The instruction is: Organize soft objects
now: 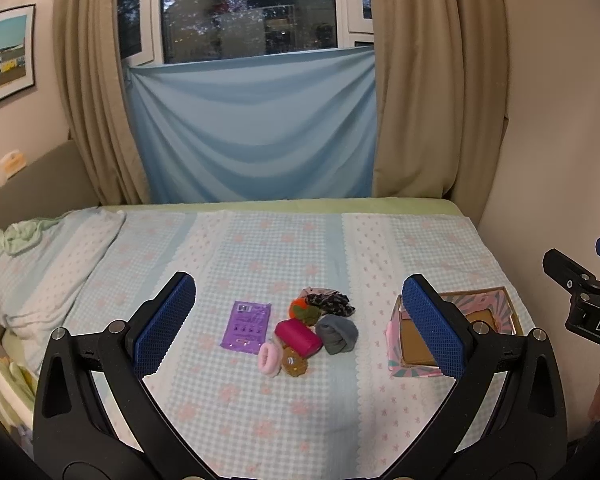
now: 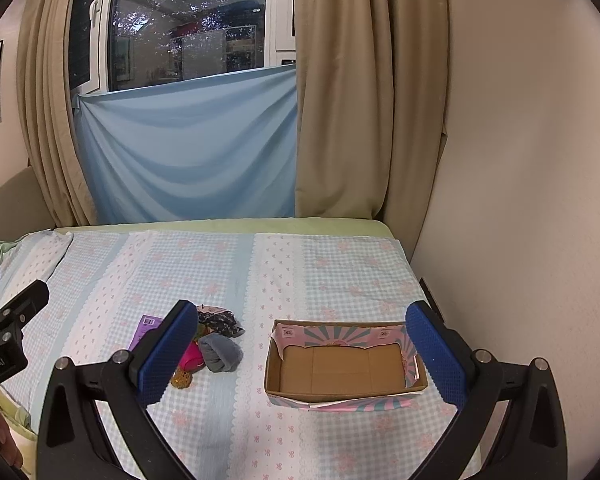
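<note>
Between left gripper [image 1: 300, 326] pads — soft pile [image 1: 308, 334], apart.

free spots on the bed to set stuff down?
Bare bedspread between the soft pile and the box, plus the strip behind both toward the curtains. The box floor is empty. Crowded: the pile beside the purple packet.

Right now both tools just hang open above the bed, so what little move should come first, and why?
Probably lower the left tool onto the grey rolled sock. It lies at the edge of the pile nearest the cardboard box, nothing rests on it, and the box looks empty. Both the left and the right tool are open and hold nothing, so a first pick seems due.
</note>
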The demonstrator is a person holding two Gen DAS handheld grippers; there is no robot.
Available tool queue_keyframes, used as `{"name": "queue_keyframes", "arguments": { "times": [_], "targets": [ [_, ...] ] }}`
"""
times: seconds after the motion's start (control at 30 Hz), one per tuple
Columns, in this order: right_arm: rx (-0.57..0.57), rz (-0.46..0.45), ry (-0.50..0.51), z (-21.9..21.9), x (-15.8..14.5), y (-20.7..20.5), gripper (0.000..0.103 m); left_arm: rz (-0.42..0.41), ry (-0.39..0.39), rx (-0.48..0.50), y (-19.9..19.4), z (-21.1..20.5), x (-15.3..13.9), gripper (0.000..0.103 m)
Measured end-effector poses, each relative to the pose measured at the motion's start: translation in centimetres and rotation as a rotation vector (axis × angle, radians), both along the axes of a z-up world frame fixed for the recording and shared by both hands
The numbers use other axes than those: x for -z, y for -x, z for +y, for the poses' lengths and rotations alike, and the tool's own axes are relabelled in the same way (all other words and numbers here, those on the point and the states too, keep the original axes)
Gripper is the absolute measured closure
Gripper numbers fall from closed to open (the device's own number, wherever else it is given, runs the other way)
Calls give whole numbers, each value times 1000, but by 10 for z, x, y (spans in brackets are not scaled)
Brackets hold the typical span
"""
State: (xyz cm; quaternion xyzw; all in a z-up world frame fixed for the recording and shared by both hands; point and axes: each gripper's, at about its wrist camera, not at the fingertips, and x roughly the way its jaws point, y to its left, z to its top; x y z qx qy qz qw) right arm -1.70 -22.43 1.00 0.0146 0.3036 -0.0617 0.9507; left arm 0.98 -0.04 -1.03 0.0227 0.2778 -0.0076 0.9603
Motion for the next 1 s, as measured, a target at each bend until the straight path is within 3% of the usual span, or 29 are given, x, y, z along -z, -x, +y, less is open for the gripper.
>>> {"name": "queue_keyframes", "arguments": {
  "times": [1.0],
  "targets": [
    [12,-6,-3,1,0,3,0,-7,-9,8,0,-8,0,0]
  ]
}}
